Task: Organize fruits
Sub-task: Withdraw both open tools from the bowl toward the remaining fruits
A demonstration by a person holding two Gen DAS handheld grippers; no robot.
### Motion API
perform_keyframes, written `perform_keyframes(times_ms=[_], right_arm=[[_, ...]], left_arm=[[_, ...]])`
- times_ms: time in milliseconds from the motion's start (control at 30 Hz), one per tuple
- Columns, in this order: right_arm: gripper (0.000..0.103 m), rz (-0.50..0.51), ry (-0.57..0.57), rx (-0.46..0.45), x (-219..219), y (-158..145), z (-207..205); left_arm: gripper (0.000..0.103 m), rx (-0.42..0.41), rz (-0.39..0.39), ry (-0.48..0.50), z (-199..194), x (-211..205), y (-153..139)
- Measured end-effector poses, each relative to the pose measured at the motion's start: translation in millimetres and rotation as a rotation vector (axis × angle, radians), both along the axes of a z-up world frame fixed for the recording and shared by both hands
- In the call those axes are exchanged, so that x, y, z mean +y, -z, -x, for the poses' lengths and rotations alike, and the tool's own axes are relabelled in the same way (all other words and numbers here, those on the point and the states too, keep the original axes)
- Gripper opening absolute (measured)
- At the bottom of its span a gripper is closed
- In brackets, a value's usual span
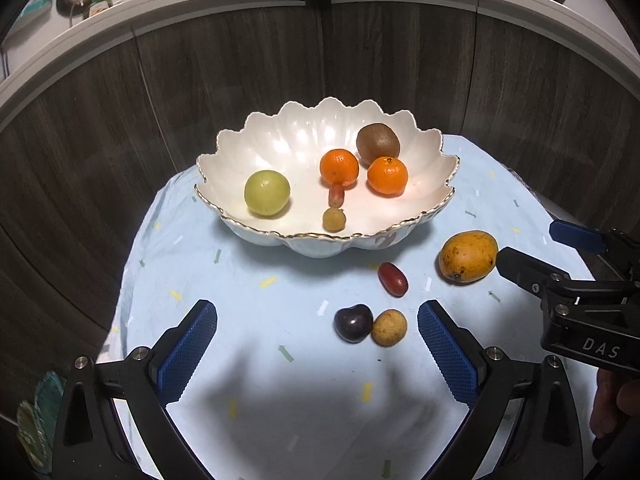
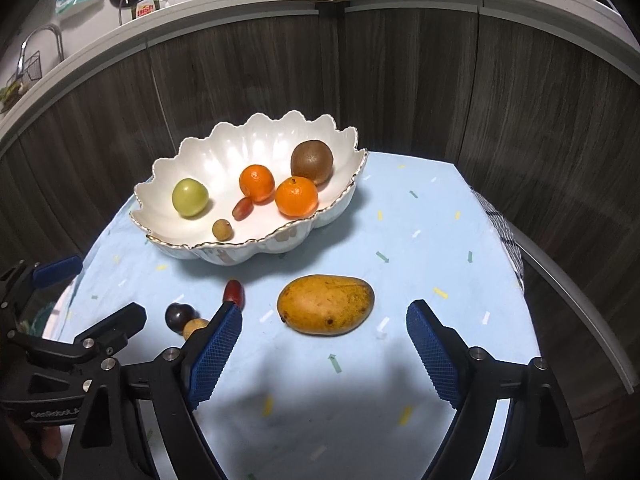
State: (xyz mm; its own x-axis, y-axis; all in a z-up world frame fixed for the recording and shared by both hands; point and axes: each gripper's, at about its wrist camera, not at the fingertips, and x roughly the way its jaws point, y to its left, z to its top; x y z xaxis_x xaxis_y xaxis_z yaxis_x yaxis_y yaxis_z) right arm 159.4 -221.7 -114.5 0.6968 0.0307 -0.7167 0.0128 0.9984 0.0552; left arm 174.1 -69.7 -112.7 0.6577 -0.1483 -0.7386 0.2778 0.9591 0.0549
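Note:
A white scalloped bowl (image 1: 436,160) (image 2: 160,176) on the light blue cloth holds a green fruit (image 1: 267,193), two oranges (image 1: 339,167) (image 1: 387,176), a kiwi (image 1: 377,144), a red grape (image 1: 336,195) and a small tan fruit (image 1: 334,219). On the cloth lie a yellow mango (image 1: 468,256) (image 2: 326,304), a red grape (image 1: 393,279), a dark plum (image 1: 353,322) and a small tan fruit (image 1: 389,327). My left gripper (image 1: 318,354) is open and empty, just short of the plum. My right gripper (image 2: 324,360) is open and empty, just short of the mango.
Dark wood panels (image 1: 200,80) curve behind the small round table. A white counter (image 2: 240,4) above carries dishes and a soap bottle. The cloth's edge (image 2: 516,256) drops off at the right.

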Motion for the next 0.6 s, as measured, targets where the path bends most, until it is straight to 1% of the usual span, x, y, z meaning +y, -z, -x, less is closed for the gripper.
perform_keyframes(times_ms=[167,367,433,600], right_arm=[[0.085,-0.002,-0.035,-0.005,-6,3,-3],[0.085,-0.004,-0.106,0.015,-15,10,-12],[0.085,0.006,-0.139,0.02,-18,13,-16],[0.085,0.022,-0.205,0.023,-23,20,-24]], left_arm=[[0.102,-0.002,0.007,-0.036,9,-10,5],[0.102,0.007,0.002,-0.148,14,-18,12],[0.102,0.012,-0.012,-0.193,14,-22,17],[0.102,0.034,-0.031,-0.248,15,-33,29]])
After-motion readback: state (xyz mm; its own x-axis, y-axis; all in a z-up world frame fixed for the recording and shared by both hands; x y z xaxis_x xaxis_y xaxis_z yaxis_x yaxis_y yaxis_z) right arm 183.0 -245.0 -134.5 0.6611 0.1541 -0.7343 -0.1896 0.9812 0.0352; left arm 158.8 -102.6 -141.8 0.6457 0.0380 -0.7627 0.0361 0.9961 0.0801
